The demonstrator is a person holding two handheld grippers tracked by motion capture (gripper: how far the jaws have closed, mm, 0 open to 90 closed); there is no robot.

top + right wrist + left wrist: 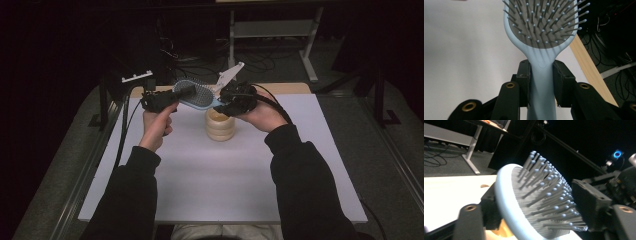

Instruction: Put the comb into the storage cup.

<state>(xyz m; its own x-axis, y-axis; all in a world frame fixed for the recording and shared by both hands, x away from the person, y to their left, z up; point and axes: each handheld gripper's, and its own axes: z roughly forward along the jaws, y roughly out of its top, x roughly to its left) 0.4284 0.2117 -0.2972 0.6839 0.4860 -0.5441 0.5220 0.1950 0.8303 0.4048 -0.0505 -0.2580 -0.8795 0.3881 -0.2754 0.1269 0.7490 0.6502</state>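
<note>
Pale blue hairbrush [196, 94] is hanging in the air above the wooden cup [220, 125], near the table's [215, 185] 12 o'clock edge. Right gripper [221, 102], at the brush's 3 o'clock, is clamping the handle between its fingers [524, 75]. Left gripper [184, 93], at 9 o'clock, is pinching the brush head, one finger [589, 202] pressing on the bristles, the other on the back.

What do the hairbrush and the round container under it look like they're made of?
The hairbrush looks like pale blue plastic with a smooth matte finish, moulded in one piece with its handle. Its grey pad shows a fine woven-looking texture, probably rubber or fabric, and the ball-tipped bristles look plastic. The container looks like light wood or bamboo, going by its cream-tan colour and stacked ridges, though it could be plastic.
</note>
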